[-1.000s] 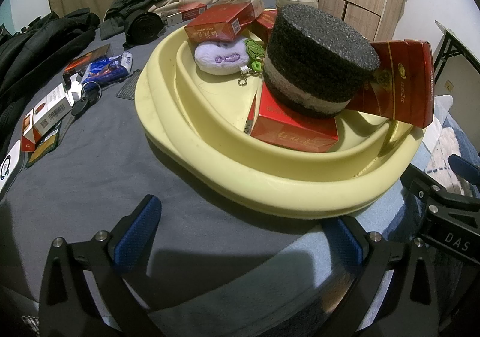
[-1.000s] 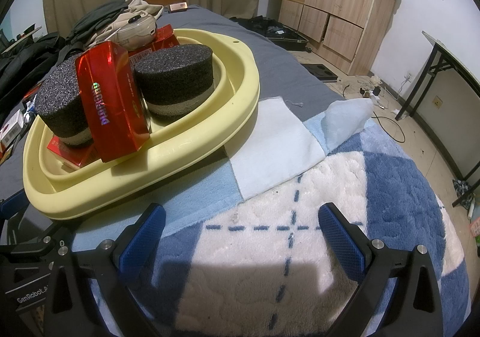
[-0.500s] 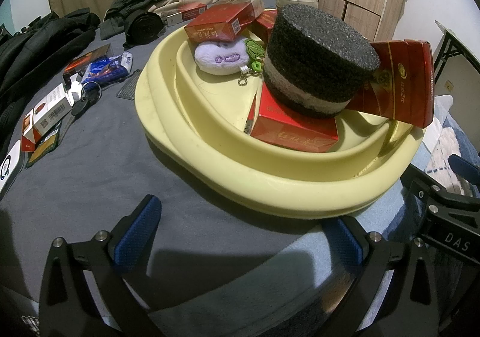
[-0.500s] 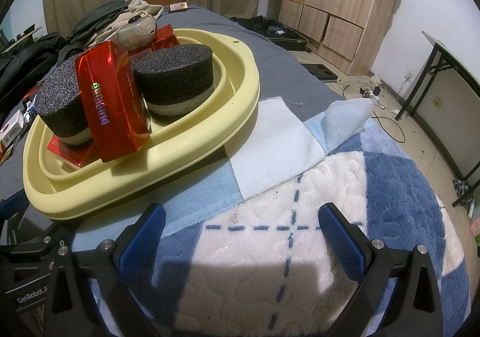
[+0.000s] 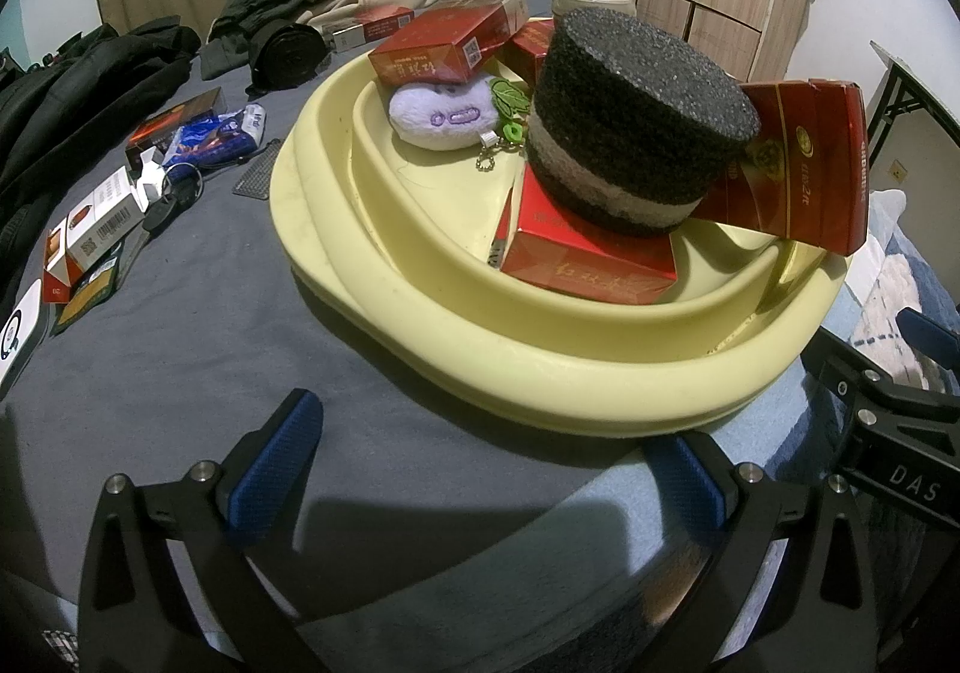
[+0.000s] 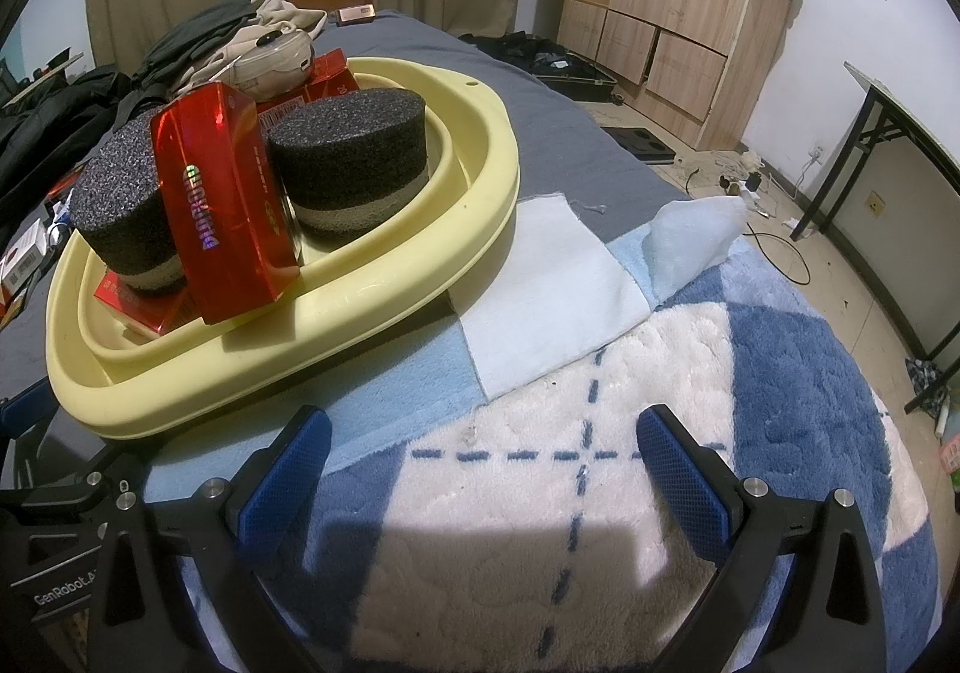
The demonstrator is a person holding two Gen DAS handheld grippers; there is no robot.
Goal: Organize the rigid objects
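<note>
Filling the yellow basin (image 5: 540, 367), red boxes (image 5: 588, 259) and black foam cylinders (image 5: 636, 121); both grippers' fingers spread, empty.

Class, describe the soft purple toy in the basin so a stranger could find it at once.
Find the big pale yellow basin on the grey bedcover. Look at its far-left inner side, under the overhanging red box. The plush toy lies there: the only soft, lilac thing among hard red boxes and black foam cylinders.

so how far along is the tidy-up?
Partly done. The basin already holds red boxes, two foam blocks and a plush. In hand: nothing; left gripper and right gripper are open. Left: boxes and keys on the bed beside the basin.
</note>
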